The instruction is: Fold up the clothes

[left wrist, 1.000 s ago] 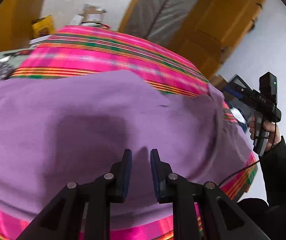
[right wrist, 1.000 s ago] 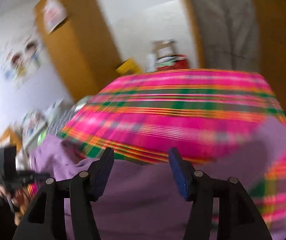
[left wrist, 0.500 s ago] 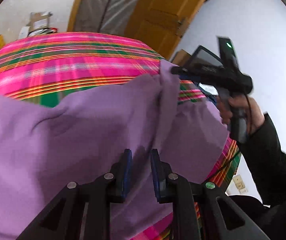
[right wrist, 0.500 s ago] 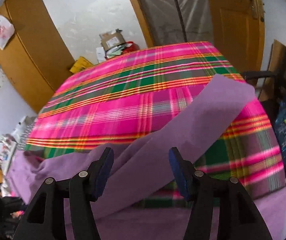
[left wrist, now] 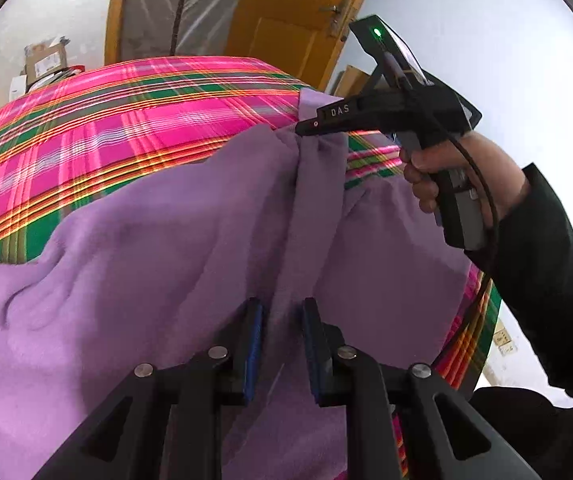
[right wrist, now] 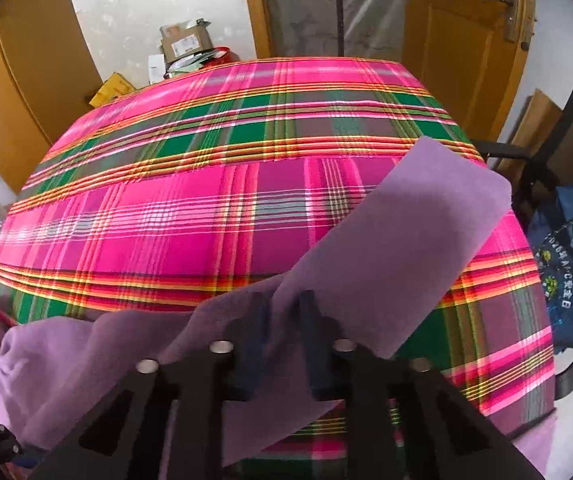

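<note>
Plaid-covered counter [right wrist: 214, 216] carries the purple garment [left wrist: 134, 264]. Both grippers, left [left wrist: 282, 344] and right [right wrist: 280, 344], have fingers pinched on a raised ridge of it. Keep that ridge taut and level for a straight crease.

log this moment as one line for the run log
stage: fold | left tongs: shut on purple garment | right tongs: shut on sleeve | surface: plaid cloth

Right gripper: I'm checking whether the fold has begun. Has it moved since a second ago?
Yes. In the left wrist view the right gripper has gone from beside the plaid cloth to over it, now pinching the purple garment.
</note>
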The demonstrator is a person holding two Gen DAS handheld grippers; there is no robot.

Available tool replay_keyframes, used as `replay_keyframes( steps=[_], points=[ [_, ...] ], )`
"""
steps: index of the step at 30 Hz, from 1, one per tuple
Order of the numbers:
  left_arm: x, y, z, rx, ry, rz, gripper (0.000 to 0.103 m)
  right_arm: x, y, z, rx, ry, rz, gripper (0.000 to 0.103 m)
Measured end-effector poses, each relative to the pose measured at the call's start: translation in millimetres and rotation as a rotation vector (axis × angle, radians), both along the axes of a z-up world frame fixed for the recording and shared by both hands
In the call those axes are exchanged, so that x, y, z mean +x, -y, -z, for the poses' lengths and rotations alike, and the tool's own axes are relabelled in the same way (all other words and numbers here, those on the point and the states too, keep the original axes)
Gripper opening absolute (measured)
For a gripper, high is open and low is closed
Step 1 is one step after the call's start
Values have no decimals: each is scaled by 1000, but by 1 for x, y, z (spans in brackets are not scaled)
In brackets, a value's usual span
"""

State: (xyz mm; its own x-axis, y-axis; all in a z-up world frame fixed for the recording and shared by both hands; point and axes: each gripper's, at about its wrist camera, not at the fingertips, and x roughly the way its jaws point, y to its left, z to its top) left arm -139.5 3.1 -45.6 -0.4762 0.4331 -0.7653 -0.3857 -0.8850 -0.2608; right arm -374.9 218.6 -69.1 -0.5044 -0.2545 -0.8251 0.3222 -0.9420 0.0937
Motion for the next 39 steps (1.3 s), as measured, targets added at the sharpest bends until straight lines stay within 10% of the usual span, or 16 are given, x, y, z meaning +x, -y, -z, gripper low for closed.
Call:
replay_keyframes(
  steps=[7, 39],
  points=[
    [0, -4, -2, -28, -20, -11, 3, 11, -21, -9, -91, -19, 16, 4],
    [50, -28, -46, -120, -162, 32, 3, 134, -127, -70, -348, -183, 83, 4]
  ],
)
